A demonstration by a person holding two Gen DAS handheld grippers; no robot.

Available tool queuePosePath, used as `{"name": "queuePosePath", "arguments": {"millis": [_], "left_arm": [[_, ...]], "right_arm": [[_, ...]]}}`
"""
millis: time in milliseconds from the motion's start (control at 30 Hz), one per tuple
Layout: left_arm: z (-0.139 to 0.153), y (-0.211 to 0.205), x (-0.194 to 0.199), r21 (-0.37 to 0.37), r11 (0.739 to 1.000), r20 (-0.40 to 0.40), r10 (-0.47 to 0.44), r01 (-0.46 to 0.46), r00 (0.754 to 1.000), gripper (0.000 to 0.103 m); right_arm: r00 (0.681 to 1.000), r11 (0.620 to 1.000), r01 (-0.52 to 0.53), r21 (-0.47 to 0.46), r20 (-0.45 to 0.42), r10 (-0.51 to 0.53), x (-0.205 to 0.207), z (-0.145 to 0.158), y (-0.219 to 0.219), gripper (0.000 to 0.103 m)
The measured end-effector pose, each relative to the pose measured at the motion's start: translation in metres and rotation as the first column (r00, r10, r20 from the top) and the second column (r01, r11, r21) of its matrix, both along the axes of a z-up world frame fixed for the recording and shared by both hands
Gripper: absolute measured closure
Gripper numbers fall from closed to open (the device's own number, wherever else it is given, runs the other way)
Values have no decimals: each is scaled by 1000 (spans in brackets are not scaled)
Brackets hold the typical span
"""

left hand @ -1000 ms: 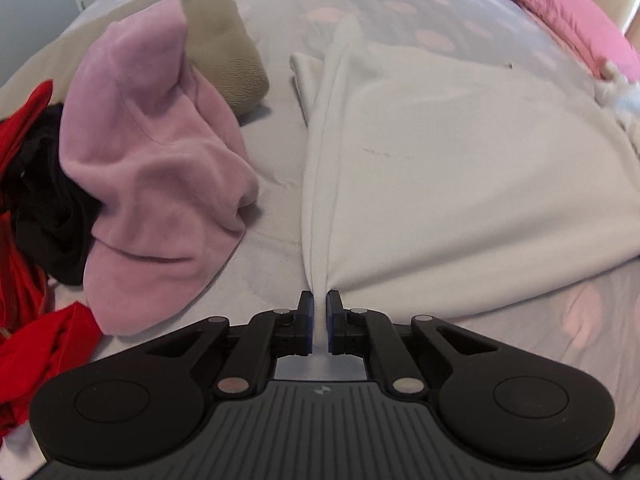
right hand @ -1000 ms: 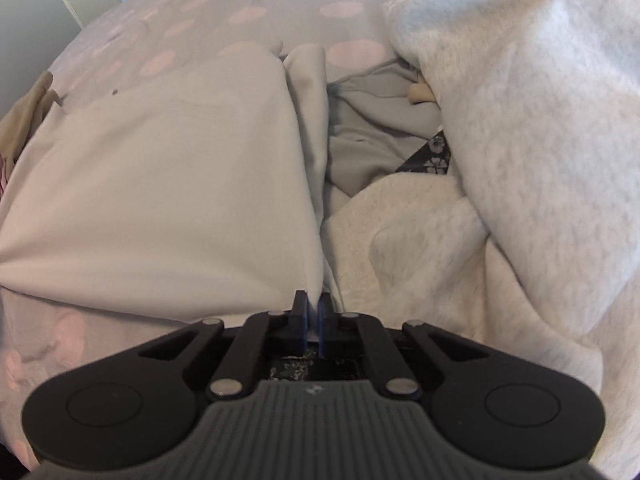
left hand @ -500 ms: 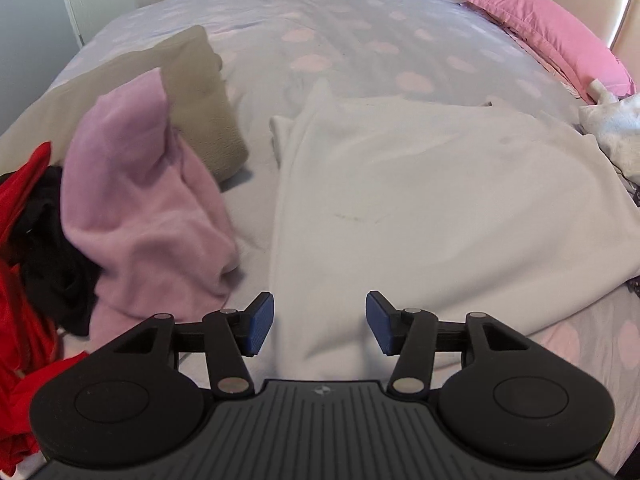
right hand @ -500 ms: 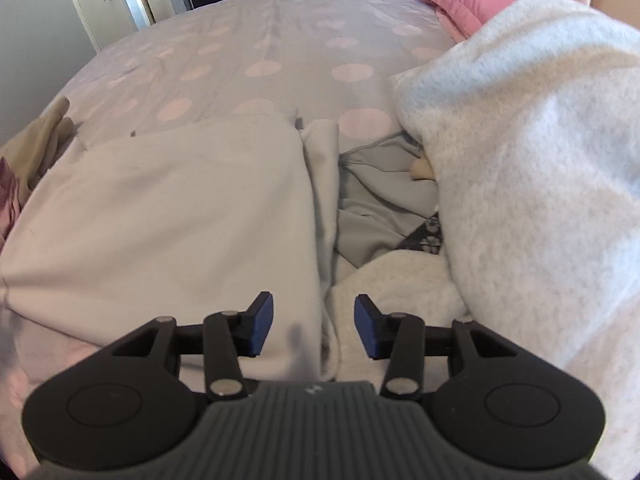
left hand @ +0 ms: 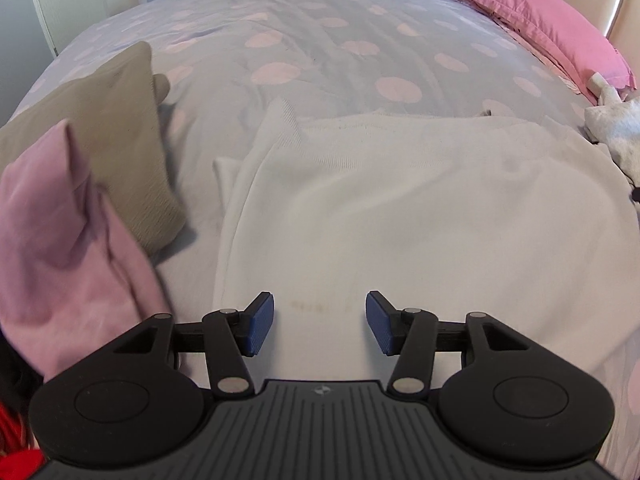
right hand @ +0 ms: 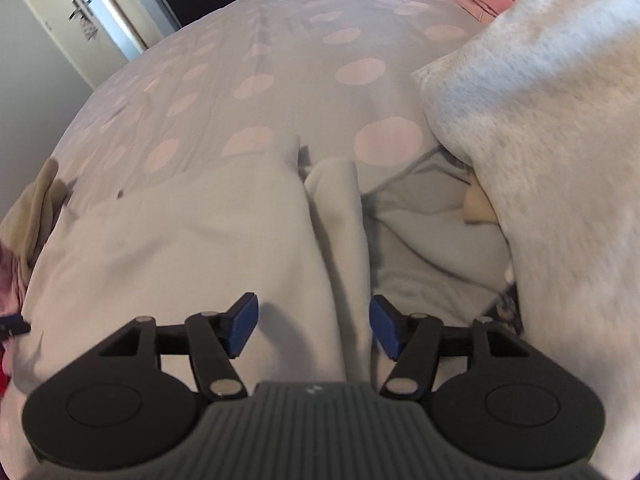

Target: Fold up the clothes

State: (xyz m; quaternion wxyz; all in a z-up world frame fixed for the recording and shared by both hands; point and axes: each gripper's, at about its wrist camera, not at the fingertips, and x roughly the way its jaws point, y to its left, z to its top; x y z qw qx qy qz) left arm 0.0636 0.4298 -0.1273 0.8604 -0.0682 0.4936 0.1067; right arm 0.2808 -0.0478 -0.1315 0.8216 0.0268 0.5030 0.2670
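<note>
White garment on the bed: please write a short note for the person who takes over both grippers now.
Left gripper: open, nothing held.
Right gripper: jaws opening, nothing pinched.
White garment lies flat on the dotted bed cover, side parts folded in.
Pink garment and beige piece lie beside it; grey fleece on the other side.
Left: finish the white one, then the rest.

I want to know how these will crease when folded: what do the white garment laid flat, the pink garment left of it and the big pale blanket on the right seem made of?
White garment: fine, matte knit, probably cotton jersey; faint ribbing shows.
Pink garment: soft fleece or velour, judging by its fuzzy nap.
Pale blanket: thick, nubby, perhaps sherpa or terry.
</note>
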Motion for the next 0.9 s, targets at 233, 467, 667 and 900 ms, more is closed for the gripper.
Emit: {"name": "queuePosePath", "arguments": {"millis": [233, 467, 667, 900], "left_arm": [[-17, 6, 22, -7, 1000, -15, -4, 4, 1000, 54], [-37, 17, 30, -45, 998, -44, 40, -42, 998, 55], [-17, 22, 23, -57, 998, -8, 34, -35, 999, 55], [6, 42, -1, -117, 992, 68, 50, -42, 996, 67]], "right_arm": [[1000, 1000, 14, -23, -4, -14, 43, -26, 24, 40], [999, 992, -43, -119, 26, 46, 38, -34, 45, 81], [995, 977, -90, -191, 19, 95, 25, 9, 73, 86], [990, 993, -94, -70, -113, 86, -5, 77, 123, 87]]}}
